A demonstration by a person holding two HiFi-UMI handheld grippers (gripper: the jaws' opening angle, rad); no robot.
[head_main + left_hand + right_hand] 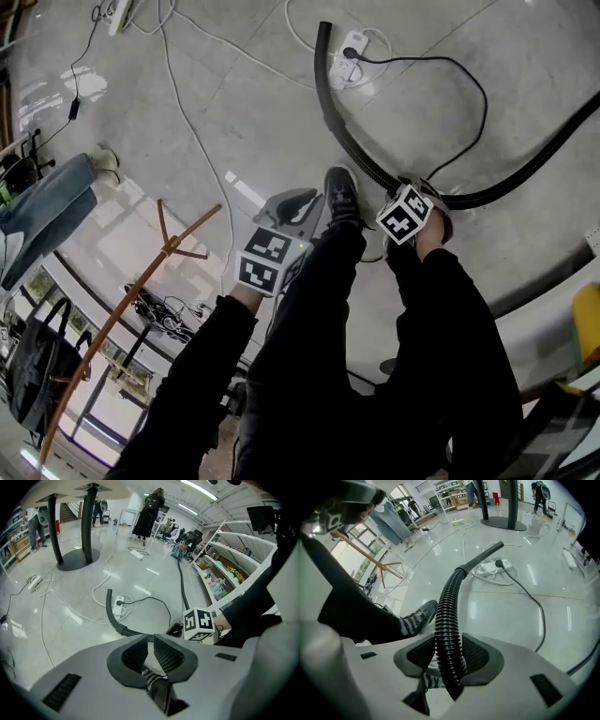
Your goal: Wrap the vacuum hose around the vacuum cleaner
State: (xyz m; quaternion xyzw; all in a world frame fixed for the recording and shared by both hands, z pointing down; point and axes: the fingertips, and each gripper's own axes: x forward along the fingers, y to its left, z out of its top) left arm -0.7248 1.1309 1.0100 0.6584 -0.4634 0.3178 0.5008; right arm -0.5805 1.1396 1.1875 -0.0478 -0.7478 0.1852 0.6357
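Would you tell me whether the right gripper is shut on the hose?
Yes, shut: the right gripper has both pads pressed against the ribbed hose.

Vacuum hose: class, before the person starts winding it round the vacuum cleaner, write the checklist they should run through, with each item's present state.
1. Right gripper holds the vacuum hose: ok; the ribbed hose sits clamped between its jaws.
2. Left gripper ready to take the hose: not ok; it is empty, but its jaws are together and must open first.
3. Hose's free end clear of the power strip: not ok; it lies right beside it.
4. Black cable clear of the hose: cannot tell; it runs close to the gripped section.
5. Vacuum cleaner located: cannot tell; no view shows it plainly.
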